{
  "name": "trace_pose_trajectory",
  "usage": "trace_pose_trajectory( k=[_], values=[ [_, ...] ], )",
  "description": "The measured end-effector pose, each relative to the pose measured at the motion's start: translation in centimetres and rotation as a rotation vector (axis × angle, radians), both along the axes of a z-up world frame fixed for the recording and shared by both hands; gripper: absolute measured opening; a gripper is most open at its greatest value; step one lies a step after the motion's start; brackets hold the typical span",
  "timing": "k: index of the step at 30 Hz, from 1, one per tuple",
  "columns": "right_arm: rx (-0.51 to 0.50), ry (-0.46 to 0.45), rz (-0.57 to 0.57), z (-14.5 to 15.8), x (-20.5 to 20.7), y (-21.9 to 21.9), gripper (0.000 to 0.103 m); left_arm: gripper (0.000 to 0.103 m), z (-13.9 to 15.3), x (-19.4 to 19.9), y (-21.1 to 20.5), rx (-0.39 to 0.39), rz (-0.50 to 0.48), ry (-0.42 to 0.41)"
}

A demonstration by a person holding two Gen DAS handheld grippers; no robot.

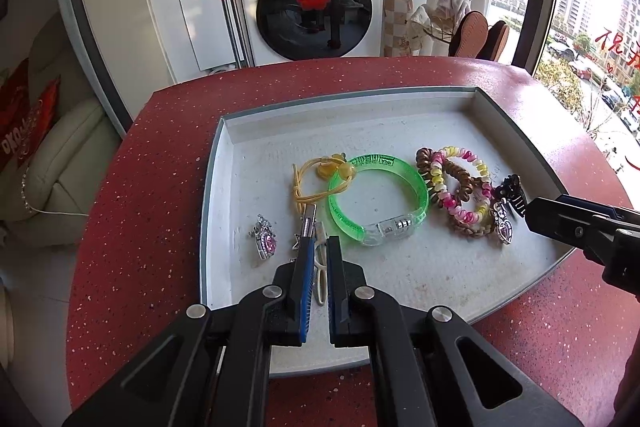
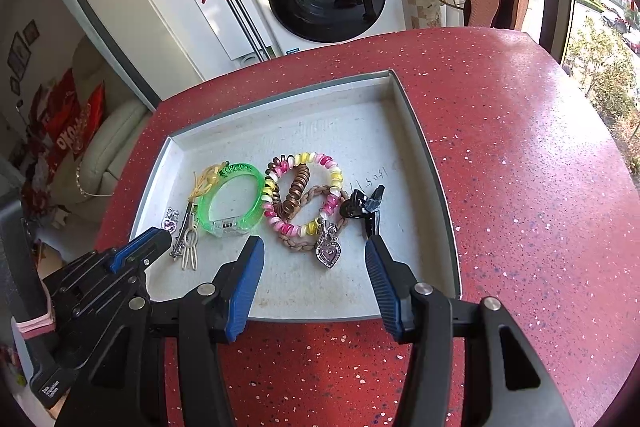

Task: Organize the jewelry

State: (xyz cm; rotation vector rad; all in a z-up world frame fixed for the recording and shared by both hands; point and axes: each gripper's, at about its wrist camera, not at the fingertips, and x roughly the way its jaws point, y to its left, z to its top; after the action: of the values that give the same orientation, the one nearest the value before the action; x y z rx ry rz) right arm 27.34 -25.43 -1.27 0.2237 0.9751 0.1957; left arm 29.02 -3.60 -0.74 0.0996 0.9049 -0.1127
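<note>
With the left gripper (image 1: 317, 247) pinched together over the cream plastic hair clip (image 1: 320, 277) at the near left of the shallow white tray (image 1: 400, 103) and the right gripper (image 2: 314, 253) spread empty above the heart-shaped silver pendant (image 2: 329, 254), a careless lift could drag neighbouring pieces.

One tray (image 2: 424, 163) sits on the table (image 2: 520, 155). In it lie one green bangle (image 2: 212, 203), three coiled or braided hair ties (image 2: 304, 195), one yellow hair tie (image 1: 316, 175), two jewelled pendants (image 2: 329, 251), one black clip (image 2: 364, 205) and two slim hairpins (image 2: 188, 247).
</note>
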Motion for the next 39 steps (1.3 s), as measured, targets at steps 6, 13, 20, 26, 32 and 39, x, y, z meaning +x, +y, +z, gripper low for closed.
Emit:
trace_pose_trajectory(
  k=[6, 13, 20, 26, 32, 39],
  values=[
    [-0.014, -0.007, 0.004, 0.5, -0.4, 0.1, 0.057, 0.023, 0.5, -0.5, 0.3, 0.004, 0.005, -0.009],
    [-0.028, -0.001, 0.005, 0.7, -0.7, 0.0, 0.057, 0.103, 2.1, -2.1, 0.7, 0.008, 0.013, -0.092],
    [-0.076, -0.055, 0.007, 1.5, -2.4, 0.5, 0.080, 0.103, 2.7, -3.1, 0.9, -0.002, 0.006, -0.082],
    [-0.128, -0.123, -0.003, 2.4, -4.7, 0.7, 0.086, 0.103, 2.6, -4.8, 1.6, -0.020, 0.026, -0.071],
    [-0.163, -0.200, -0.017, 2.6, -7.2, 1.0, 0.087, 0.103, 3.3, -7.2, 2.2, -0.022, 0.077, -0.120],
    [-0.182, -0.290, -0.027, 2.4, -10.0, 1.6, 0.087, 0.103, 3.3, -9.3, 2.7, -0.031, 0.117, -0.137]
  ],
)
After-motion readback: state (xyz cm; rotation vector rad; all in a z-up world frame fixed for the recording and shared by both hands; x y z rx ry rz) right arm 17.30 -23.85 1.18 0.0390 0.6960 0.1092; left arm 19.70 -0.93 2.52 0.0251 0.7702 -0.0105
